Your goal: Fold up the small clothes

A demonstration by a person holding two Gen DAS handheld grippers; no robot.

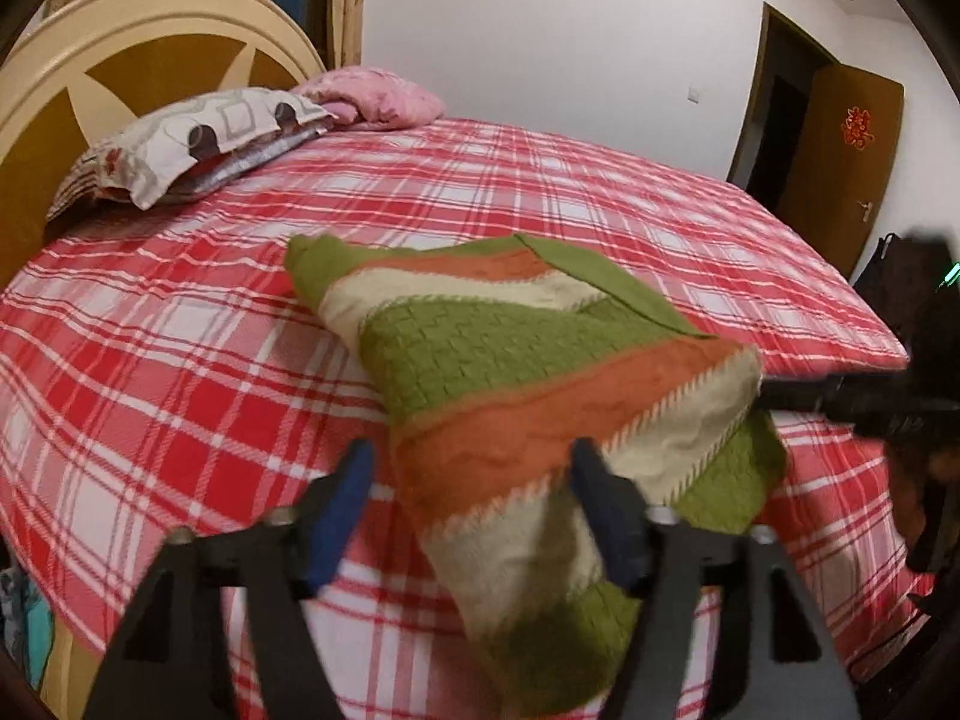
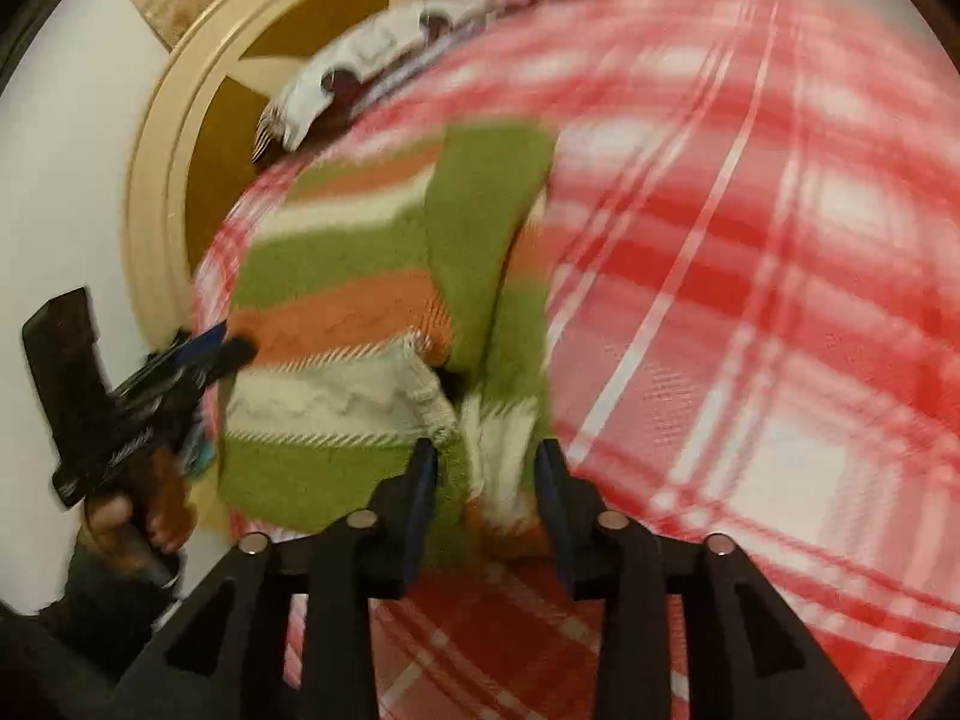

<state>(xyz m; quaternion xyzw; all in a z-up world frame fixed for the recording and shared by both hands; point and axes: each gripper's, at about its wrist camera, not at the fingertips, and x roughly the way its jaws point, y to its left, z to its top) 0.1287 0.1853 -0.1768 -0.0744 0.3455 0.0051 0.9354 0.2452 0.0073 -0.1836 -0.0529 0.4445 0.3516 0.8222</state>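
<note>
A knitted sweater (image 1: 510,360) striped green, orange and cream lies partly folded on the red plaid bed sheet (image 1: 150,330). My left gripper (image 1: 469,477) is open, its blue pads wide apart. The sweater's near edge lies between them, against the right pad only. In the right wrist view, which is blurred, my right gripper (image 2: 487,468) is shut on a bunched cream and green fold of the sweater (image 2: 336,276). That gripper's dark finger (image 1: 840,402) shows at the sweater's raised right corner. The left gripper (image 2: 234,341), held in a hand (image 2: 120,516), sits at the sweater's left edge.
Patterned pillows (image 1: 192,144) and a pink quilt (image 1: 372,96) lie at the head of the bed, against a round cream headboard (image 1: 150,18). The bed's far right edge (image 1: 870,336) drops off toward a brown door (image 1: 840,150). Bare sheet stretches left of the sweater and beyond it.
</note>
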